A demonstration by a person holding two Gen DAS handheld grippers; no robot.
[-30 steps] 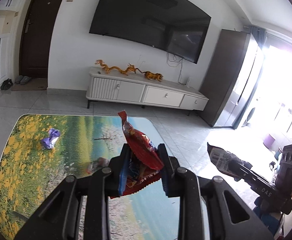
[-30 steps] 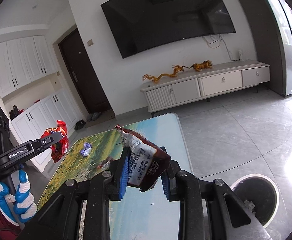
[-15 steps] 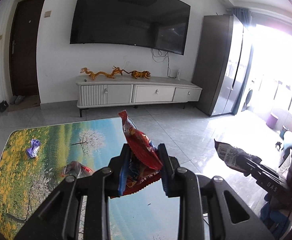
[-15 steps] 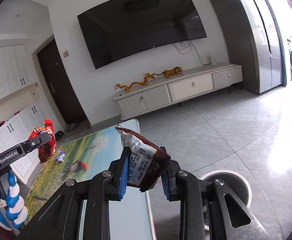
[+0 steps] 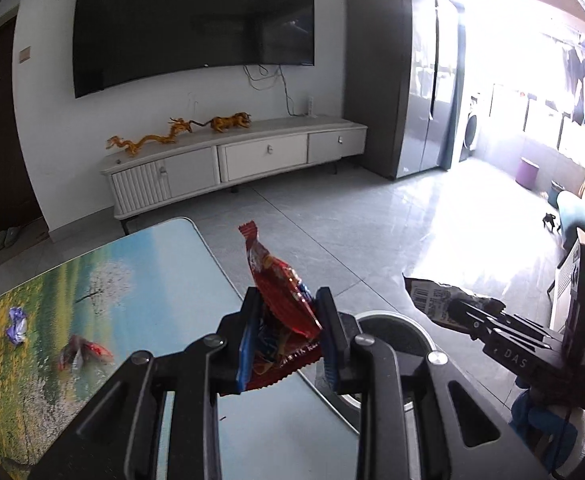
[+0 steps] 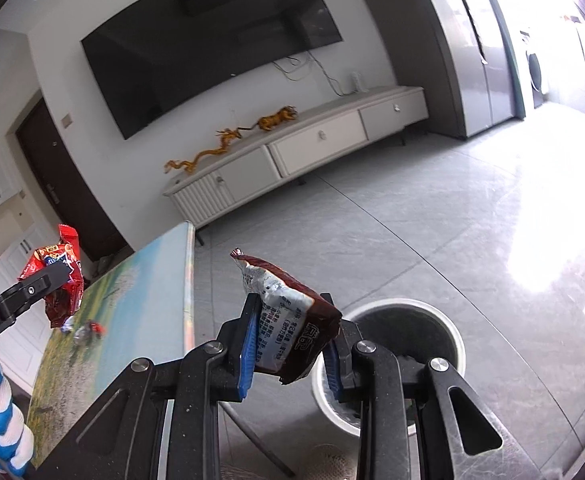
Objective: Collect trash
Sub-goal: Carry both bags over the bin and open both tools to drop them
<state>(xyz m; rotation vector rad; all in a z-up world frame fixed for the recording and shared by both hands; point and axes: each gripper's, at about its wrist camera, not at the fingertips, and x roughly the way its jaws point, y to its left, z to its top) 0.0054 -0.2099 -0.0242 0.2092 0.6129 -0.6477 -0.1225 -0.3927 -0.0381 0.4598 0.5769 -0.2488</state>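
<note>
- The left gripper (image 5: 288, 336) is squeezed tight on a red snack wrapper (image 5: 280, 300). The wrapper sticks up between the two blue pads (image 5: 245, 354), with its crimped end pointing up.
- The right gripper (image 6: 290, 346) is clamped on a brown and silver wrapper (image 6: 288, 312). That wrapper has small print on its silver side and is pinched between the blue pads (image 6: 249, 350).
- A round trash bin (image 6: 450, 334) with a pale rim stands on the grey floor, right next to the table. In the right wrist view, the brown and silver wrapper is up in the air just beside the bin's open top, at its left edge.
- In the left wrist view, the bin's rim (image 5: 408, 326) shows just behind the right finger, low and near the table edge.
- The table (image 5: 140, 280) has a picture on top: yellow flowers, green grass, a white tree and blue sky.
- Two bits of trash lie on the table. One is a small purple and white wrapper (image 5: 16, 325) near the left edge. The other is a red and clear wrapper (image 5: 82, 354) a little to the right of it. They are apart from each other.
- Far back, a big dark TV (image 5: 196, 20) hangs on the white wall. Under it is a long white cabinet (image 5: 244, 160) with golden dragon figures (image 5: 152, 140) on top.
</note>
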